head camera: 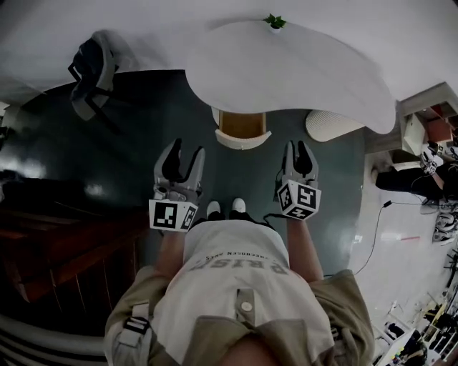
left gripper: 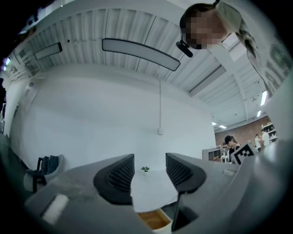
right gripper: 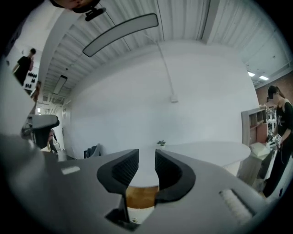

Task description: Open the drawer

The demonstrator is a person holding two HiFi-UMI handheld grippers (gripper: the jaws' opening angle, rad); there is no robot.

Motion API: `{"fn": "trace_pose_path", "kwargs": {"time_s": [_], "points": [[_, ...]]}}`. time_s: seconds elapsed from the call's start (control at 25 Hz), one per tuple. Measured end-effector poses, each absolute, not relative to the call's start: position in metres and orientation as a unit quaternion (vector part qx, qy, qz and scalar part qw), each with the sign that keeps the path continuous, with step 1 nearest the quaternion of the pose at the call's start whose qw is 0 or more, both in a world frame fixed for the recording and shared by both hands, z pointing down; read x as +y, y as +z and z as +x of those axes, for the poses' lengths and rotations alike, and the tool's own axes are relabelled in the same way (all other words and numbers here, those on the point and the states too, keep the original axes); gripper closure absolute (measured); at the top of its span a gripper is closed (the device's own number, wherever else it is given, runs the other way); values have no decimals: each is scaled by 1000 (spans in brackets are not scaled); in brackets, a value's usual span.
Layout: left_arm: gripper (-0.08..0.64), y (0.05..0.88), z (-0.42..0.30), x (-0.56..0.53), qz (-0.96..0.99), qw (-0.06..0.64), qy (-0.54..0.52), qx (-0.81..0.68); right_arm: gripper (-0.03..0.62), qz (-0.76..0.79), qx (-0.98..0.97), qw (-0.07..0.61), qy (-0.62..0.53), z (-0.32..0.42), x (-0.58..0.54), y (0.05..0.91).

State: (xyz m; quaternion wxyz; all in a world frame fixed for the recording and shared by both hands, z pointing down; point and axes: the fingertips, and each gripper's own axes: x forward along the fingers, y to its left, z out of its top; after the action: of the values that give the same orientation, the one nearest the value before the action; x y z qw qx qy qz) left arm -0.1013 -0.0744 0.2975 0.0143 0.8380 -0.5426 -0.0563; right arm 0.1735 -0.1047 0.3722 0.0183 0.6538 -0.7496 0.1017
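A white table [head camera: 286,64] bears a small plant [head camera: 275,22] at its far edge. A chair [head camera: 93,75] draped with dark cloth stands off to the left, and a rounded ribbed white thing [head camera: 333,125] sits just right of the drawer [head camera: 242,127]. Nothing lies between the person and the drawer.

The drawer hangs open under the table's near edge. It is drawn out toward the person's shoes [head camera: 225,208], its wooden inside facing up and its curved white front nearest them. Its back end is hidden beneath the tabletop, so its full length cannot be told.

The left gripper [head camera: 187,148] has its jaws spread, with nothing between them. The right gripper [head camera: 299,145] has a narrower gap and is also empty.
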Motion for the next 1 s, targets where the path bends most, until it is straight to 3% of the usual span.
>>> {"fn": "trace_pose_path", "kwargs": {"time_s": [0.28, 0.6, 1.0], "points": [[413, 274, -92, -65, 817, -8, -68, -573, 512, 633, -773, 6, 34, 165, -87, 314], [558, 259, -82, -61, 823, -27, -59, -564, 575, 639, -768, -13, 26, 163, -77, 290], [558, 258, -89, -73, 830, -15, -53, -555, 588, 645, -762, 9, 47, 152, -85, 298]]}}
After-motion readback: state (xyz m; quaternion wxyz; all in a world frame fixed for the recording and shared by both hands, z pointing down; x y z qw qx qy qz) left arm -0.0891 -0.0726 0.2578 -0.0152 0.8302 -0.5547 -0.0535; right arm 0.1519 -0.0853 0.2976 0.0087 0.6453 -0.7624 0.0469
